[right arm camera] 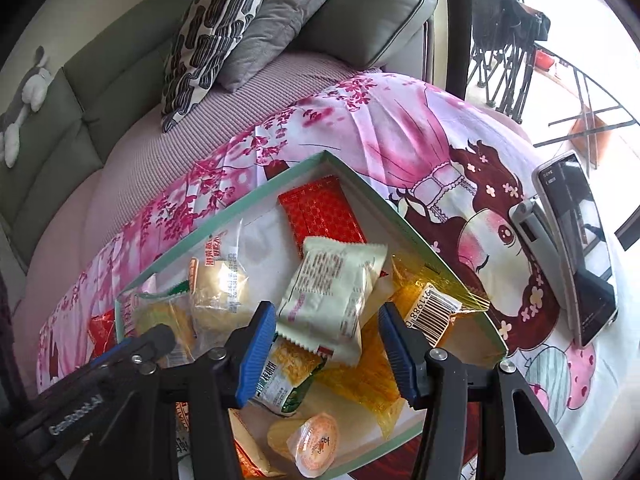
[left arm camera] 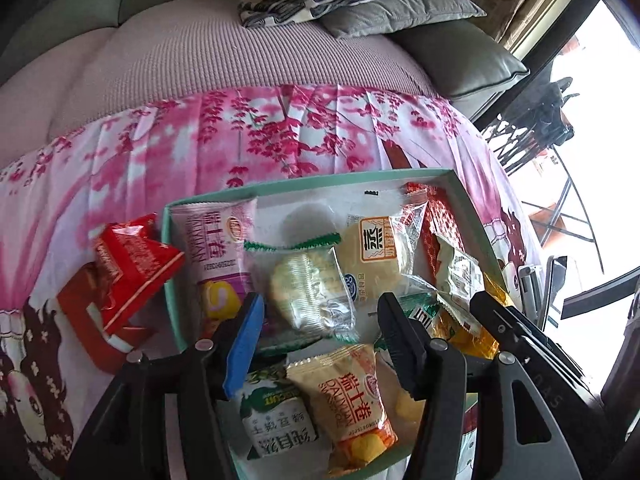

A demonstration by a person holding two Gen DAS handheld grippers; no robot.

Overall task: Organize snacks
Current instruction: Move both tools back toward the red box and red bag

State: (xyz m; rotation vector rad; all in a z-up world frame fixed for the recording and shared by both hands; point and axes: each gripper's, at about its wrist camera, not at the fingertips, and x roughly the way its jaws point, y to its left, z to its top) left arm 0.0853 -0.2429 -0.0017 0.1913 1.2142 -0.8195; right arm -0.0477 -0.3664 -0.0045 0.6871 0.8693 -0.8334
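A shallow teal-rimmed box point(left arm camera: 304, 184) point(right arm camera: 224, 221) lies on a pink printed cloth and holds several wrapped snacks. My left gripper point(left arm camera: 320, 299) hovers open over its near side. A clear packet of pale crackers point(left arm camera: 312, 292) lies between its fingertips, with a gap on both sides. Below it lie an orange-and-cream packet point(left arm camera: 348, 400) and a green-and-white biscuit packet point(left arm camera: 276, 420). My right gripper point(right arm camera: 325, 309) stands open over the box's right part. A cream packet point(right arm camera: 332, 292) rests on the pile between its blue pads, and a sliver of gap shows at the right pad.
Red packets point(left arm camera: 132, 260) lie on the cloth point(left arm camera: 240, 140) just left of the box. A phone on a stand point(right arm camera: 576, 248) stands to the right of the box. Cushions point(right arm camera: 216, 40) and a sofa back lie beyond. A jelly cup point(right arm camera: 316, 444) sits in the near corner.
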